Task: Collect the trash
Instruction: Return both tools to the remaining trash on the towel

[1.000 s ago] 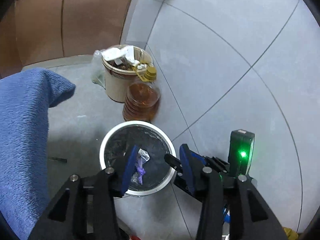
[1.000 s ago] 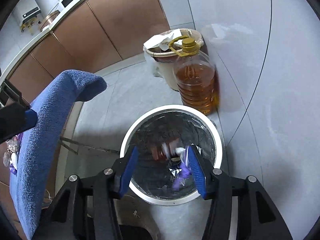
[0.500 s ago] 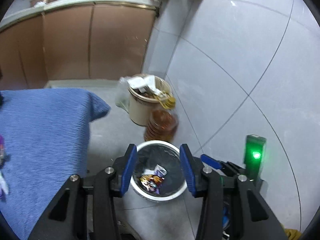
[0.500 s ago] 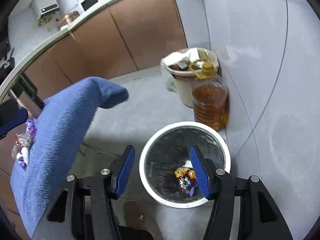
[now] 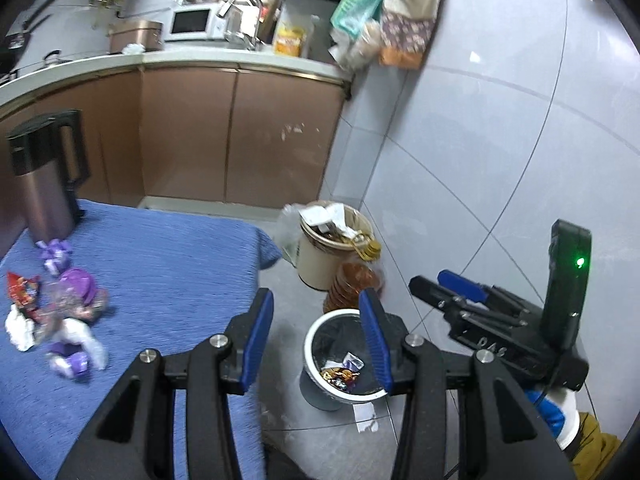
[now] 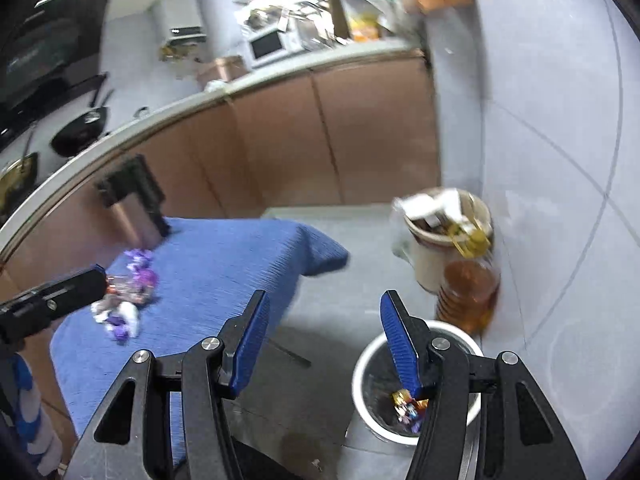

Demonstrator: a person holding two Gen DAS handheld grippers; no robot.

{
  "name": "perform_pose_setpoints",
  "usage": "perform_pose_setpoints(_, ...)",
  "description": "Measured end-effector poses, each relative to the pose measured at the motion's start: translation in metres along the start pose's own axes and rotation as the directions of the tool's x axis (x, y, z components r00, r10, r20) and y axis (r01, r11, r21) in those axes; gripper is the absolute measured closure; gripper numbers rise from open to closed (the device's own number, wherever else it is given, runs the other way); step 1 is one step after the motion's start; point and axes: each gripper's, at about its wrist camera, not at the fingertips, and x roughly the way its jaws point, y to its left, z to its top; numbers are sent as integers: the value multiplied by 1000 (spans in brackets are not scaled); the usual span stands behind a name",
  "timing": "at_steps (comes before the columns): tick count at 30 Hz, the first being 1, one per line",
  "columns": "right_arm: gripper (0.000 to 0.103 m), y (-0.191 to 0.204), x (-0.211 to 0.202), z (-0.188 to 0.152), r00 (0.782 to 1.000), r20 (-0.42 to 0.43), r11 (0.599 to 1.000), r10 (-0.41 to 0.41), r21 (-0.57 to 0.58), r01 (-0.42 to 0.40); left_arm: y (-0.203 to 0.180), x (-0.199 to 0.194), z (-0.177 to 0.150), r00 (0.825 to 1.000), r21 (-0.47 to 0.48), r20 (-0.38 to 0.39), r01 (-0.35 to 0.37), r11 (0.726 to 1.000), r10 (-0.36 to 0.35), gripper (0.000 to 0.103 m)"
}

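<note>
Rising from white bin (image 5: 316, 328), left gripper (image 5: 316, 332) and right gripper (image 6: 322, 334) both spread, empty; wrappers (image 5: 340, 374) dropped inside.

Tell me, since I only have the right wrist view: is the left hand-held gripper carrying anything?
Observer: No. The left hand-held gripper is open, with nothing between its fingers.
Operator: Any trash lying outside the bin?
Observer: Yes. A white paper scrap lies on the floor by the base of the bin.
Operator: What is there to collect up top?
Observer: On the blue cloth, a red wrapper lies left of the purple wrappers.
</note>
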Motion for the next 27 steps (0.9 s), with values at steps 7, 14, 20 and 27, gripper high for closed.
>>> perform_pose_setpoints(7,45,63,-22,21,996,36,992,77,-105,-73,54,-54,-10,994,-53,72,-82,995,86,43)
perform_pose_setpoints(14,45,121,-10,35,989,22,971,144,-195,-137,137,-84,-23,977,-147,83,-184,972,197,42)
perform_pose_setpoints(20,44,165,22,43,978,-25,945,208,-252,-207,202,-94,-28,946,-210,55,-301,930,319,42)
perform_pose_setpoints(27,44,229,93,43,940,-153,889,304,-309,-338,287,-72,-22,903,-280,-33,-419,863,428,42)
